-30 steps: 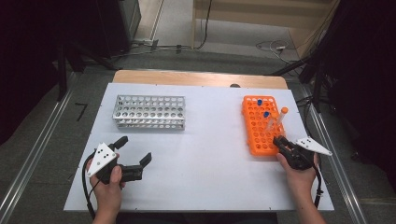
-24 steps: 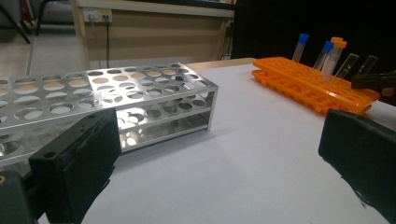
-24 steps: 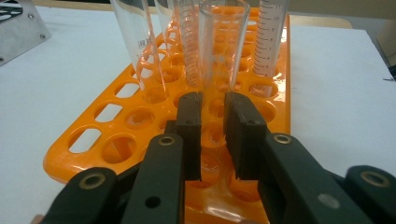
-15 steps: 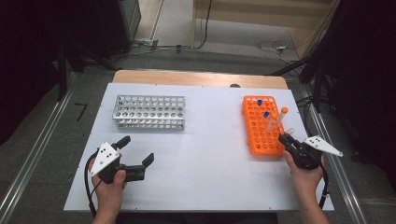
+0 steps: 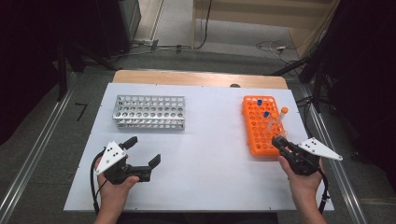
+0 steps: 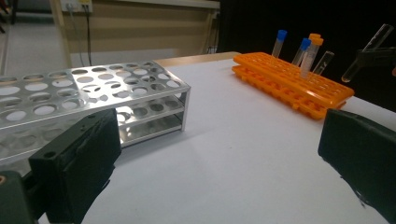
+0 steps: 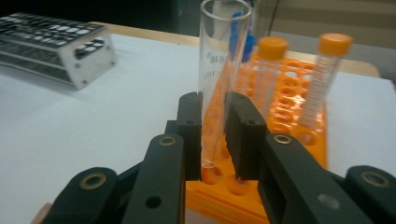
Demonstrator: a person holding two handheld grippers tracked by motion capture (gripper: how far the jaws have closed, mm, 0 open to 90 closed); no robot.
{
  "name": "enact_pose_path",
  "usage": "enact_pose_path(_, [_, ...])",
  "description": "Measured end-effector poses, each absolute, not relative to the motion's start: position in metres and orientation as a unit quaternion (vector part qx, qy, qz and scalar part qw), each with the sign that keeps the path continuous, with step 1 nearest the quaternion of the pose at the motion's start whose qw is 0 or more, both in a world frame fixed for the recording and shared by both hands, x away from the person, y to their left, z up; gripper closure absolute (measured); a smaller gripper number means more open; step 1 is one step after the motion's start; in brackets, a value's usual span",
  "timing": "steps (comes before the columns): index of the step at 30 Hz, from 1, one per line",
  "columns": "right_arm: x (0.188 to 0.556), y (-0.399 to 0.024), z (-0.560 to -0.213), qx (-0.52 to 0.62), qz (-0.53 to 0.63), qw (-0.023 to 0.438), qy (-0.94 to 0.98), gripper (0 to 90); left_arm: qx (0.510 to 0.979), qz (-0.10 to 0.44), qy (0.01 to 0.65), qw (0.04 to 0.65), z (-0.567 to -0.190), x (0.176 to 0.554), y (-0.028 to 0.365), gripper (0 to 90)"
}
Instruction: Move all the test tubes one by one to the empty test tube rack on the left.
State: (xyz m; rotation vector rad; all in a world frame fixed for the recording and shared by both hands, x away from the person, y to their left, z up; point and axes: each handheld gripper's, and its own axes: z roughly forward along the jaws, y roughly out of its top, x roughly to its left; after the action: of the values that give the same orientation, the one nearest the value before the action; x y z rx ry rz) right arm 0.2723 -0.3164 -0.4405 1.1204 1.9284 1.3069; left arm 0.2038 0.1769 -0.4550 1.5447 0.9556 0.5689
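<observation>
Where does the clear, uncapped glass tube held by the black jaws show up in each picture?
High view: the clear uncapped glass tube is at right, over the orange plastic rack's near end, in the right gripper.
Left gripper view: far upper right, tilted, right of the rack.
Right gripper view: centre, clamped between the jaws.
Shared landmark: the orange rack.
</observation>
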Motion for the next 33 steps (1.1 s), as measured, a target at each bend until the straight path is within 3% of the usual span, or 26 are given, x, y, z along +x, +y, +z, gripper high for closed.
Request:
enact_pose_path(18, [0.252, -0.237, -0.446, 0.319, 0.508, 0.184, 0.779, 74.0, 0.696, 0.194, 0.381, 0.578, -0.448, 0.206, 0.132, 9.5])
enact_pose_path(33, [0.235, -0.184, -0.457, 0.241, 0.498, 0.122, 0.824, 74.0, 0.731, 0.155, 0.329, 0.578, -0.445, 0.204, 0.088, 36.6])
